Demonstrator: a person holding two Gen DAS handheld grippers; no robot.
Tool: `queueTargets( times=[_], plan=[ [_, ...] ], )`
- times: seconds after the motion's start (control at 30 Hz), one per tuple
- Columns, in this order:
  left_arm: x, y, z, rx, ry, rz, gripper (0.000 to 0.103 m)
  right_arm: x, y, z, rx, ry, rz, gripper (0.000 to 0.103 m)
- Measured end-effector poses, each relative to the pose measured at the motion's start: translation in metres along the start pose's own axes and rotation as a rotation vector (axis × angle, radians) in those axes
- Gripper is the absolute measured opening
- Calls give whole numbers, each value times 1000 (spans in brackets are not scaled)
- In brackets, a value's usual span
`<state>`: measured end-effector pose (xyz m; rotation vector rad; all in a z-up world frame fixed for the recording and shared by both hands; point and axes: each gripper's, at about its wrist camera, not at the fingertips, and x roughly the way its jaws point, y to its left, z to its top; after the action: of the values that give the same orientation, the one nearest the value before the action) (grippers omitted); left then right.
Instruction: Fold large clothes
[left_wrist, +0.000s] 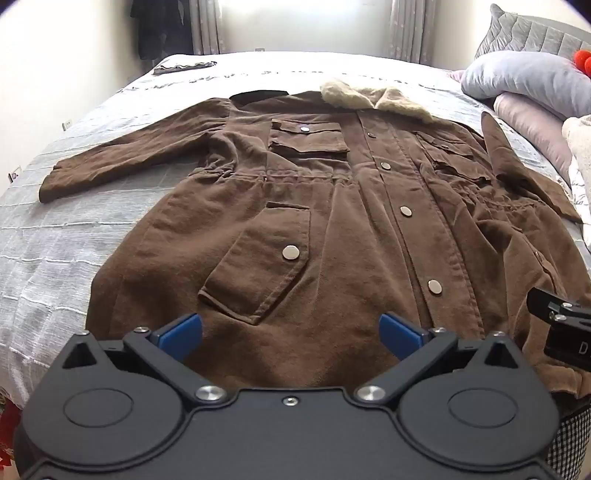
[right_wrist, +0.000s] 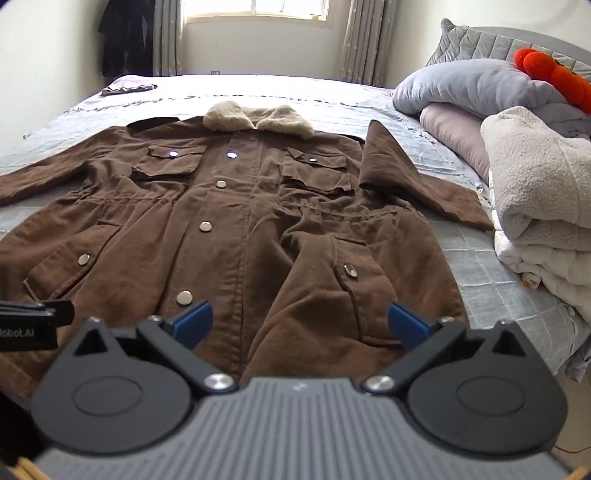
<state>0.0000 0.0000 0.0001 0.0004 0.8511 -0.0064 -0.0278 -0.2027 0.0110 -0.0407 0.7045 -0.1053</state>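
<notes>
**Coat handling and grip points**

The brown coat (left_wrist: 332, 206) lay flat, front up and snapped closed, on the grey bedspread (left_wrist: 55, 236), fleece collar (left_wrist: 373, 98) toward the window. The left sleeve (left_wrist: 122, 158) stretched outward; the right sleeve (right_wrist: 417, 184) angled toward the folded blankets (right_wrist: 539, 192). The left gripper (left_wrist: 290, 330) and right gripper (right_wrist: 300, 319) hovered over the hem, both released wide with nothing between the pads.

The cloth looked thick, soft and fairly heavy, and would likely sag and drag. Recommended holds were each cuff, then the 2 hem corners, avoiding the bulky pocket flaps (left_wrist: 258, 273).
</notes>
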Motion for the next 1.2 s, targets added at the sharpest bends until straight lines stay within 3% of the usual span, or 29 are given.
queueTargets(
  times=[1.2],
  plan=[
    [-9,1,2,4,-24,-3,103,-5,-6,1,6,-8,-24,103]
  ],
)
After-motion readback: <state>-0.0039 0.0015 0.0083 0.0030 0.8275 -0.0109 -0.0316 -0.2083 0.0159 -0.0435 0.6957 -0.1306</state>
